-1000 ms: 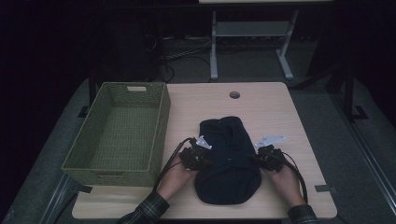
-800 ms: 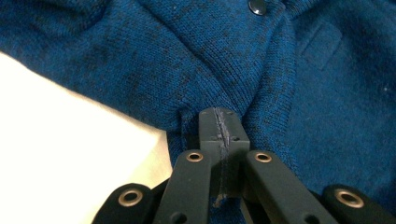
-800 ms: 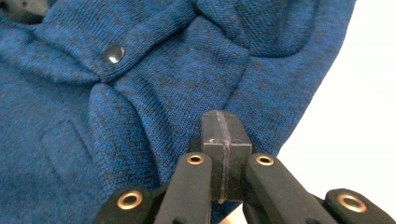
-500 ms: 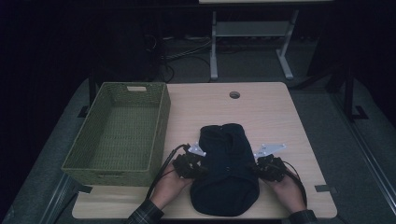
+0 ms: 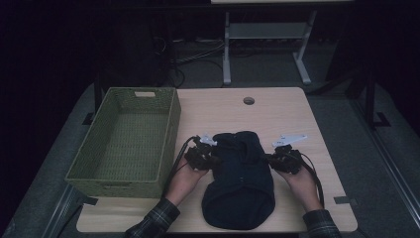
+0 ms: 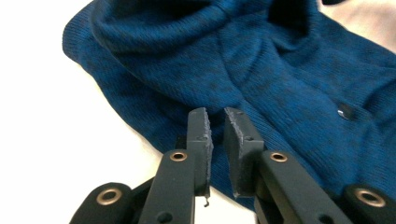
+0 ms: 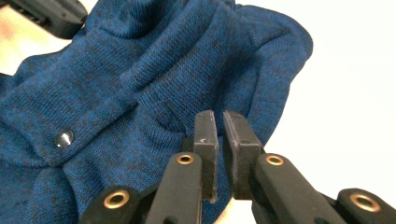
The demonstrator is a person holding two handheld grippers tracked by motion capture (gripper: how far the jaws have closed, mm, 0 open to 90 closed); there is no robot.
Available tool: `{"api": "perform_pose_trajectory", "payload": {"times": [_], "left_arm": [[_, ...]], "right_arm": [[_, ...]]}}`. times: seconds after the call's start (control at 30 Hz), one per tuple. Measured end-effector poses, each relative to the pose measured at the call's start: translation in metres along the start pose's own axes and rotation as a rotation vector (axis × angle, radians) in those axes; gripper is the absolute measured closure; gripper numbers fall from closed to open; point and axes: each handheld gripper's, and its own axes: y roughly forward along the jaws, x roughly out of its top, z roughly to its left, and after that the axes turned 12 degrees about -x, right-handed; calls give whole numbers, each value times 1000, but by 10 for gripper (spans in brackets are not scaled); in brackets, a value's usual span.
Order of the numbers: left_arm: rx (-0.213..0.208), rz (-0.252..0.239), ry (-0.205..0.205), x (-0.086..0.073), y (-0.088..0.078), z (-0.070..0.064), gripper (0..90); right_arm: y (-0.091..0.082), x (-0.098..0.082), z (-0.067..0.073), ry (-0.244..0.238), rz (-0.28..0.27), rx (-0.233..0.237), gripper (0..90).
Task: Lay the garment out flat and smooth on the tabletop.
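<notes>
High view: green woven basket (image 5: 124,141) on the table's (image 5: 297,119) left side, nothing in it that I can see. Dark blue sweater (image 5: 240,186) lies bunched on the table just right of the basket. My left tongs (image 5: 210,159) sit at its left edge, right tongs (image 5: 270,158) at its right edge.

Left gripper view: left tongs (image 6: 215,122) have just been opening; a narrow gap, nothing between the pads, tips just over the sweater's (image 6: 261,70) knit.

Right gripper view: right tongs (image 7: 218,125) barely parted, gripping nothing, sweater (image 7: 154,79) right behind the tips. One snap button (image 7: 64,138) visible.
</notes>
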Motion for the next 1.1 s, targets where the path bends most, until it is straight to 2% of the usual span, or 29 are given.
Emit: {"api": "perform_pose_trajectory", "payload": {"times": [0.13, 0.27, 0.4, 0.53, 0.6, 0.73, 0.8, 0.93, 1.1], "left_arm": [[23, 25, -2, 5, 12, 9, 797], [39, 44, -8, 6, 21, 18, 828], [63, 59, 8, 9, 24, 19, 876], [73, 70, 19, 11, 26, 18, 900], [72, 79, 19, 11, 25, 18, 900], [90, 81, 26, 13, 27, 18, 900], [104, 84, 29, 14, 27, 19, 900], [134, 87, 23, 19, 29, 23, 900], [133, 74, 9, 20, 29, 28, 900]], "right_arm": [[0, -5, 7, -21, 32, 15, 829], [-11, -10, 15, -20, 11, 40, 825], [-31, -22, 35, -44, -10, 86, 830], [-50, -40, 57, -60, -18, 142, 885], [-53, -49, 68, -76, 1, 167, 897], [-49, -66, 84, -124, 84, 168, 900], [-49, -71, 84, -115, 96, 173, 900], [-55, -72, 81, -147, 128, 168, 900], [-61, -74, 75, -181, 166, 162, 900]]}}
